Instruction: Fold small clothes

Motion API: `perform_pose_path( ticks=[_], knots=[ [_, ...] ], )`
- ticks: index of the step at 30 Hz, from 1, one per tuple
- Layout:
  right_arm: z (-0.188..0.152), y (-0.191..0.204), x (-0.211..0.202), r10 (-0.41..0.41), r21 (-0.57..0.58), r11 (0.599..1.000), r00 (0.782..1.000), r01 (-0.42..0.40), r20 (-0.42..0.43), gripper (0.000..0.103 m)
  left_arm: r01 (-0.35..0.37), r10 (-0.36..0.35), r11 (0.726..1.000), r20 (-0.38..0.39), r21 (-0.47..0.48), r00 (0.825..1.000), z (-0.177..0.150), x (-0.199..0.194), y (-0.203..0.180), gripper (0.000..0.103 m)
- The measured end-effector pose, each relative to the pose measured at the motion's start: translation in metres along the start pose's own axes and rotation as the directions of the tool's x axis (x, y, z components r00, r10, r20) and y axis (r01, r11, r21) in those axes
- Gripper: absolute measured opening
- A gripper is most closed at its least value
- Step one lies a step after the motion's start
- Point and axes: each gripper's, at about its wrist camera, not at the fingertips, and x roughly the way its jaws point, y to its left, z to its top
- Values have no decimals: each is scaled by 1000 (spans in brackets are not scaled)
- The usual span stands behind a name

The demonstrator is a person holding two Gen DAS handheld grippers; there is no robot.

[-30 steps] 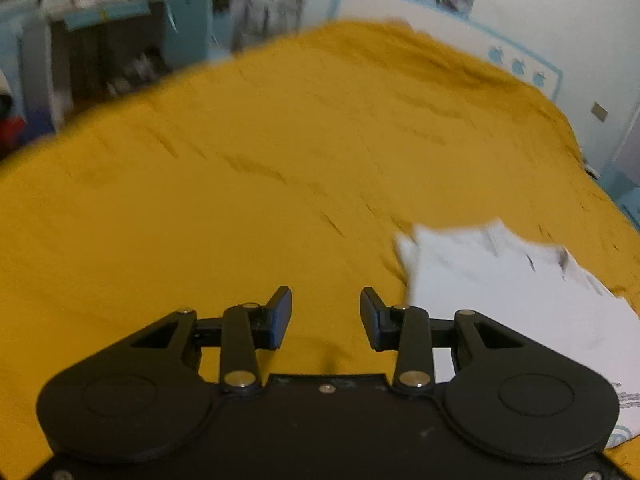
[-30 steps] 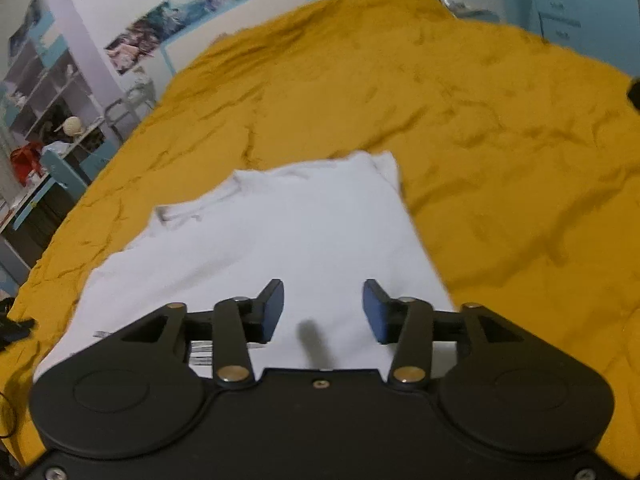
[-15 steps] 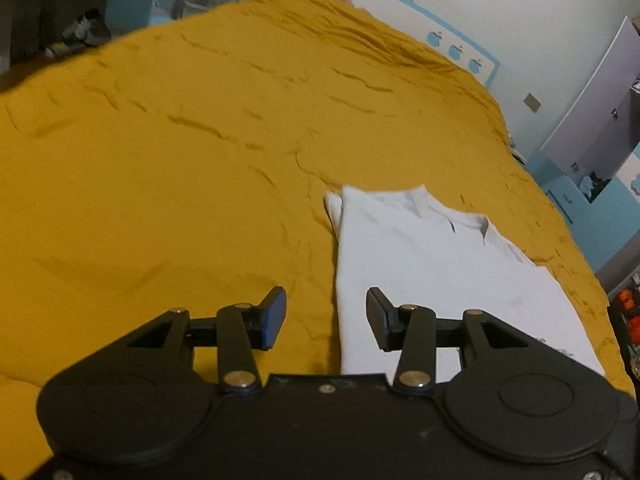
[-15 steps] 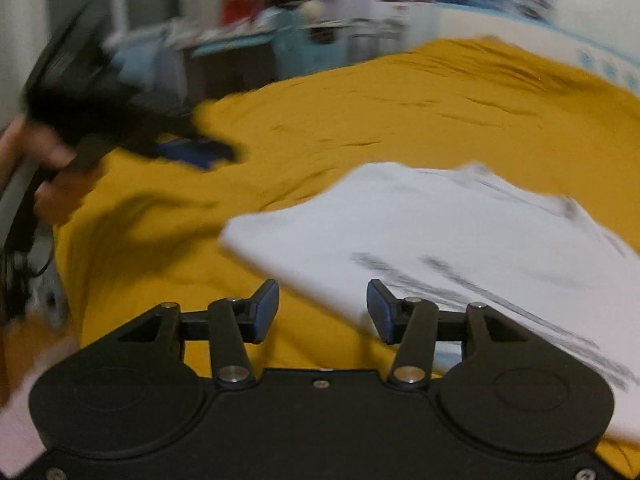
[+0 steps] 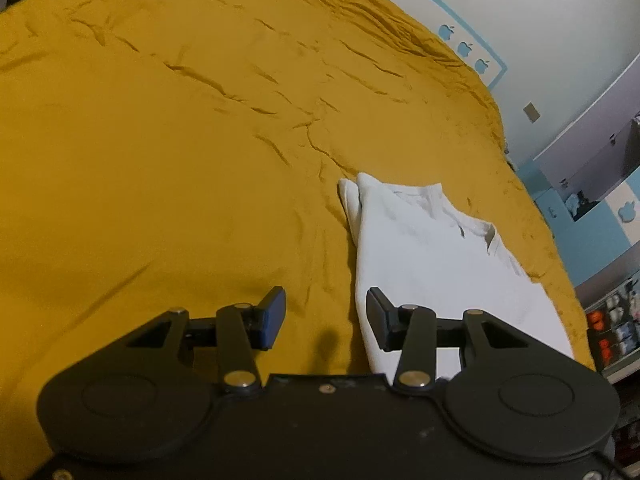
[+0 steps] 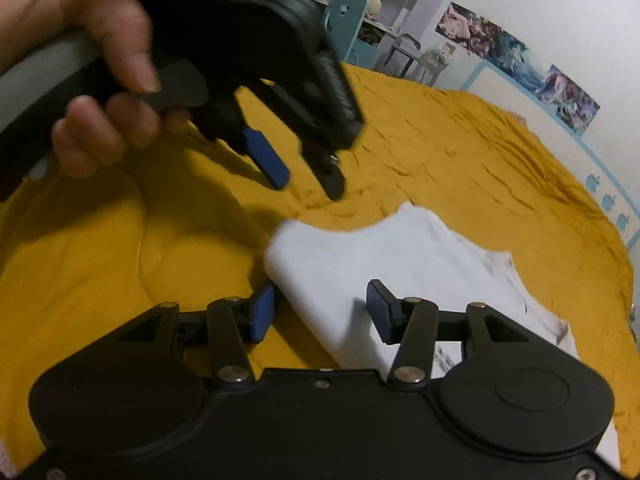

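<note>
A small white shirt [image 5: 432,256] lies partly folded on the mustard-yellow bedspread [image 5: 160,152], its collar toward the far right. My left gripper [image 5: 324,316] is open and empty, just above the shirt's near left edge. In the right wrist view the shirt [image 6: 384,256] lies flat, with printed text near its lower edge. My right gripper [image 6: 320,312] is open and empty, low over the shirt's near corner. The left gripper [image 6: 308,180] also shows there, held in a hand, open above the bedspread just beyond the shirt.
The bedspread [image 6: 500,168] is wrinkled and covers the whole bed. A white wall with a blue border [image 5: 472,48] runs behind the bed. Shelves and a blue chair [image 6: 344,28] stand beyond the far edge. A cabinet [image 5: 608,320] stands at the right.
Both grippers have swung round toward the shirt's near edge. The right gripper has come down close to the shirt's corner, and the left gripper and hand now fill its upper left view.
</note>
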Motion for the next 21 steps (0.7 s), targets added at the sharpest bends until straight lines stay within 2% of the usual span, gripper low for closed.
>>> perform_pose_path(
  ticks=[3,7,12,21],
  knots=[
    [7,4,1,3,25,1000,1000,-3,2,49,51,-52,997,-23,-51,998,12,19,8,45],
    [5,6,3,-13,66,998,1000,12,3,45,152,-166,973,-71,-173,983,28,50,19,46],
    [0,14,-1,-45,63,997,999,44,20,45,189,-215,955,-93,-229,972,46,86,17,46],
    [-1,2,7,20,146,989,1000,-19,-4,46,194,-251,934,-162,-300,954,80,146,10,48]
  ],
)
